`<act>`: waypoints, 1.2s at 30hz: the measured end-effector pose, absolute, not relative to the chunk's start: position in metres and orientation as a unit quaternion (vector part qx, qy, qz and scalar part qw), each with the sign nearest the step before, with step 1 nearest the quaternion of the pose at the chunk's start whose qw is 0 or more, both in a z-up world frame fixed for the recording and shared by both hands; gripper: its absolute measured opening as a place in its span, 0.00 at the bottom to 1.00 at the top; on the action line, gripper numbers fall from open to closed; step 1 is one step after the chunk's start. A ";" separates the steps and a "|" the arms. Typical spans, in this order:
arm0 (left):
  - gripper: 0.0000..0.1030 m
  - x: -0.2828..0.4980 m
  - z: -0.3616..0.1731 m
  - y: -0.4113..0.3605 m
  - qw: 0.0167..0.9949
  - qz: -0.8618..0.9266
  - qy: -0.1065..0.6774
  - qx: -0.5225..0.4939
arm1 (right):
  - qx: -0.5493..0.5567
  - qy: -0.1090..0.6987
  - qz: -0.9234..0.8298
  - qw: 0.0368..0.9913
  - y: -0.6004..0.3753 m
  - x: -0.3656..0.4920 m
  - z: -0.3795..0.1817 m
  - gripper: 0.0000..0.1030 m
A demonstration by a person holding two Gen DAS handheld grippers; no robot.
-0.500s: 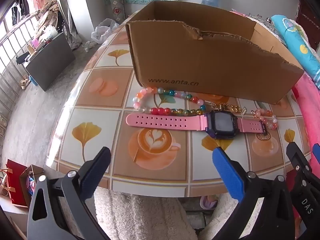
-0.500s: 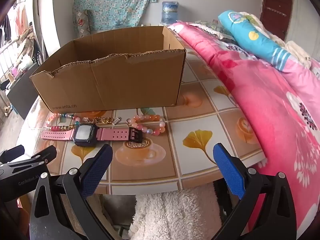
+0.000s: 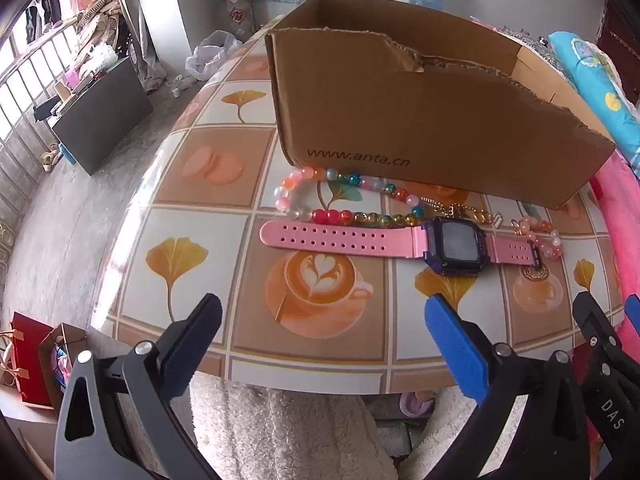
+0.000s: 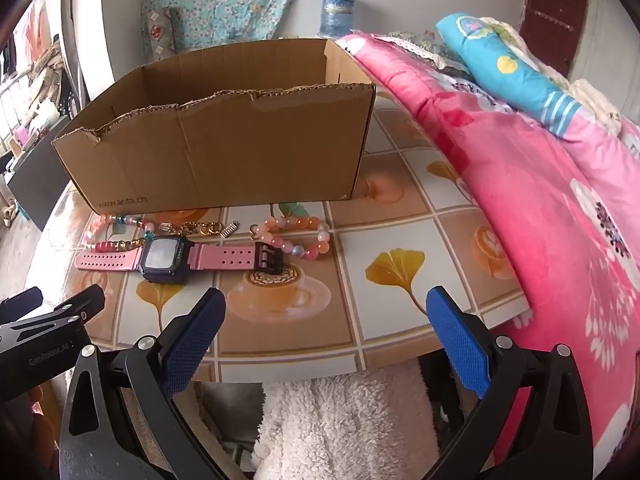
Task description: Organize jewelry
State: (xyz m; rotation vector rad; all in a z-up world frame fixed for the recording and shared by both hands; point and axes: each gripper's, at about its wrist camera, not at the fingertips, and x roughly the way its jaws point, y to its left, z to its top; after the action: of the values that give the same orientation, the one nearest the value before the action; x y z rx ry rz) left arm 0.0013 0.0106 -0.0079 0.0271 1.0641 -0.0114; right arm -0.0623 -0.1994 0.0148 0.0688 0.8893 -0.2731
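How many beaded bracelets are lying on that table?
2. The multicoloured beaded bracelet lies by the cardboard box's printed corner; the pink-orange beaded bracelet lies at the watch's buckle end.

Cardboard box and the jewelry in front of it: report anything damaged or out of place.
The cardboard box has a ragged, torn top edge along its front wall, dipping lower toward one end. The pink watch, two bead bracelets and a gold chain lie bunched on the table outside it, touching one another.
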 end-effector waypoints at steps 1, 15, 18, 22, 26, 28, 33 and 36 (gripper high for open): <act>0.96 0.001 -0.008 0.010 0.862 -0.005 0.507 0.014 | 0.033 0.431 -0.131 0.892 -0.199 -0.061 0.015 0.94; 0.96 0.000 -0.002 0.010 0.865 -0.003 0.501 0.018 | 0.034 0.434 -0.125 0.892 -0.197 -0.060 0.017 0.94; 0.96 0.000 0.000 0.010 0.866 -0.002 0.500 0.018 | 0.032 0.434 -0.124 0.892 -0.197 -0.060 0.018 0.94; 0.96 0.000 0.002 0.009 0.867 0.000 0.499 0.019 | 0.032 0.435 -0.124 0.891 -0.196 -0.060 0.018 0.94; 0.96 0.000 0.002 0.009 0.867 0.001 0.499 0.020 | 0.032 0.435 -0.124 0.891 -0.196 -0.060 0.018 0.94; 0.96 0.001 0.002 0.009 0.866 0.001 0.499 0.020 | 0.032 0.435 -0.124 0.891 -0.196 -0.060 0.019 0.94; 0.96 0.000 0.004 0.008 0.867 0.003 0.498 0.023 | 0.033 0.435 -0.121 0.892 -0.196 -0.059 0.019 0.94; 0.96 0.000 0.004 0.008 0.867 0.006 0.497 0.023 | 0.033 0.437 -0.119 0.891 -0.195 -0.059 0.019 0.94</act>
State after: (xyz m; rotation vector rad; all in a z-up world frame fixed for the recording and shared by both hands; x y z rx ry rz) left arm -0.0004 0.0076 0.0042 0.0485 1.0415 0.0122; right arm -0.0590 -0.1950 0.0190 0.0678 0.9065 -0.2466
